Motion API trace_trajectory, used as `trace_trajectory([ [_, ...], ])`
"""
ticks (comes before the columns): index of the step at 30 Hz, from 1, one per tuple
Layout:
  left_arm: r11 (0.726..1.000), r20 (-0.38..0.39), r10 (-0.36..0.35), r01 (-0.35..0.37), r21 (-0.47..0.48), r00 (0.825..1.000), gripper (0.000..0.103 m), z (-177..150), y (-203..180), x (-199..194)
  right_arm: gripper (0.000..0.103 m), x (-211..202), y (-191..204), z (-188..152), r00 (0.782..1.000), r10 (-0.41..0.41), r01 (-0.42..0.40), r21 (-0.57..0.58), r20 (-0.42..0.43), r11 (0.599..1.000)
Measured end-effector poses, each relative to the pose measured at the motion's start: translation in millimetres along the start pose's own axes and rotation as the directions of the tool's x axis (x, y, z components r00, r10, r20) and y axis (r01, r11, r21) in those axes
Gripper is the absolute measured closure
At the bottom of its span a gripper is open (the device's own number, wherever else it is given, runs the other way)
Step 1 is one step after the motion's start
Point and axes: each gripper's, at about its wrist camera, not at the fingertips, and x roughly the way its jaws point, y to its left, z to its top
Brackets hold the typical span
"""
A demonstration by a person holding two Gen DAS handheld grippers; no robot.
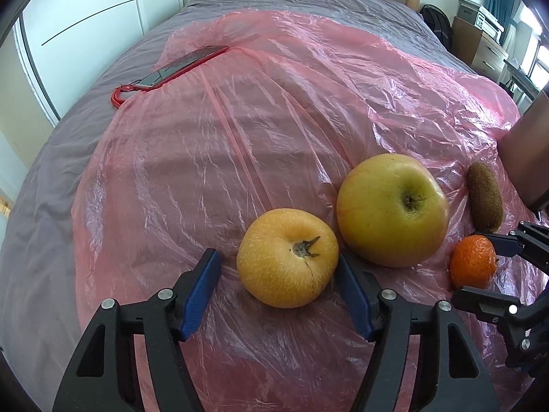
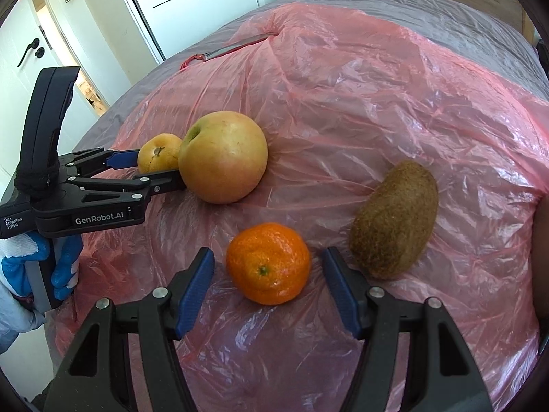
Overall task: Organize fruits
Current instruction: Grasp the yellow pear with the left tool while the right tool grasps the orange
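Several fruits lie on a pink plastic sheet [image 1: 240, 137] on a bed. My left gripper [image 1: 278, 267] is open with its jaws on either side of a yellow-orange persimmon-like fruit [image 1: 288, 257], which also shows in the right wrist view [image 2: 159, 152]. A large yellow-green apple [image 1: 391, 209] [image 2: 223, 158] sits just right of it. My right gripper [image 2: 267, 267] is open around a mandarin [image 2: 269, 262] [image 1: 473, 261]. A brown kiwi [image 2: 394, 219] [image 1: 485, 201] lies right of the mandarin.
A knife with a red handle [image 1: 178, 65] lies at the sheet's far left edge. The grey bedspread [image 1: 308, 0] surrounds the sheet. White wardrobe doors stand at left; a brown object [image 1: 528, 158] is at the right edge.
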Motion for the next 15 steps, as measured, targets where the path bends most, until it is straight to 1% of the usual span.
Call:
trace_trajectory([
  [2,1.000,0.000,0.001,-0.001,0.005,1.000,0.047,0.6,-1.4,0.5,0.004,1.9,-1.4,1.2,1.000,0.007,-0.007,-0.001,0.002,1.000],
  [5,1.000,-0.004,0.009,-0.009,0.025,1.000,0.053,0.8,-5.7,3.6,0.008,3.9,-1.3,1.8,1.000,0.003,-0.003,-0.009,0.000,1.000],
  [8,0.999,-0.004,0.025,-0.025,0.042,1.000,0.054,-0.2,-10.1,6.4,0.014,6.7,-0.3,1.3,1.000,-0.003,0.003,-0.016,-0.003,1.000],
  [9,0.999,-0.003,0.027,-0.027,0.043,1.000,0.055,-0.1,-10.1,6.9,0.018,7.6,-0.4,1.0,1.000,-0.008,0.008,-0.018,-0.004,1.000],
  [10,0.999,-0.001,0.027,-0.027,0.041,1.000,0.055,-0.2,-9.7,6.9,0.029,8.4,-0.8,1.8,1.000,-0.012,0.012,-0.019,-0.004,1.000],
  [11,0.999,0.001,0.026,-0.026,0.040,1.000,0.055,-0.4,-9.4,6.3,0.033,8.2,-1.7,1.7,1.000,-0.016,0.016,-0.020,-0.002,1.000],
  [12,0.999,0.003,0.024,-0.024,0.039,1.000,0.055,-0.7,-9.0,6.0,0.040,7.9,-2.7,1.7,1.000,-0.015,0.015,-0.018,0.001,1.000],
  [13,0.999,0.006,0.023,-0.023,0.038,1.000,0.055,-1.0,-8.7,5.4,0.044,7.3,-4.0,1.4,1.000,-0.011,0.011,-0.012,0.004,1.000],
  [15,0.999,0.014,0.015,-0.015,0.035,1.000,0.055,-2.1,-7.4,3.9,0.044,5.6,-5.1,-0.2,1.000,-0.008,0.008,-0.006,0.008,1.000],
])
